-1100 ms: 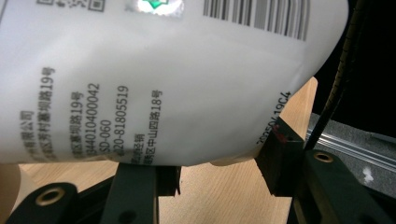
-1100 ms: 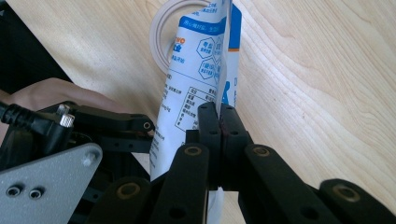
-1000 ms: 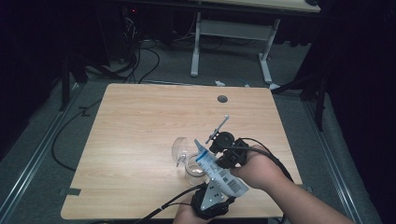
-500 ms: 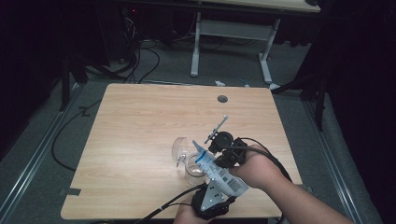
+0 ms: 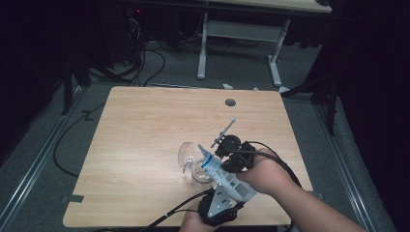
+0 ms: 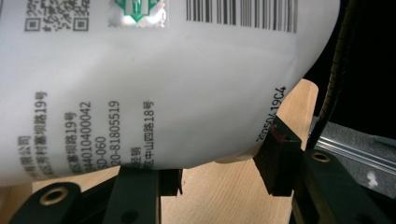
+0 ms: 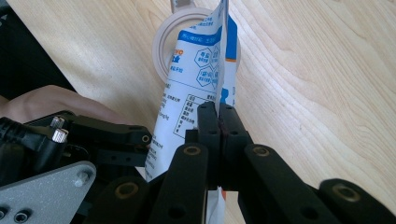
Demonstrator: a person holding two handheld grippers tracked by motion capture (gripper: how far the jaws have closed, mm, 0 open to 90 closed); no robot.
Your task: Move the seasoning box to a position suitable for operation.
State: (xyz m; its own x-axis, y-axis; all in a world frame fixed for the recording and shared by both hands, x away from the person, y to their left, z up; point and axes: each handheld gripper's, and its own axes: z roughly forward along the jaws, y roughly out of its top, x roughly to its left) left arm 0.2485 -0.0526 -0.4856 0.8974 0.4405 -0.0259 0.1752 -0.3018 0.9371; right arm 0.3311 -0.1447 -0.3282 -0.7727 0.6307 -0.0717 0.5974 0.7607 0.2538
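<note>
A white and blue printed pouch (image 5: 227,178) hangs tilted over a clear glass jar (image 5: 196,180), its upper corner pointing at the jar's mouth (image 7: 161,44). My left gripper (image 5: 223,192) comes in from the table's front edge and is shut on the pouch's lower body; in the left gripper view the pouch (image 6: 163,84) bulges between the jaws of the left gripper (image 6: 217,172). My right gripper (image 5: 221,163) is shut flat on the pouch's side seam. In the right gripper view the right gripper (image 7: 218,122) pinches the pouch (image 7: 194,84) just below the jar.
A second clear round glass piece (image 5: 185,152) lies just behind and left of the jar. The wooden table (image 5: 145,125) has a cable hole (image 5: 230,102) near its far edge. Cables trail off the front edge. Another desk's legs (image 5: 203,48) stand beyond.
</note>
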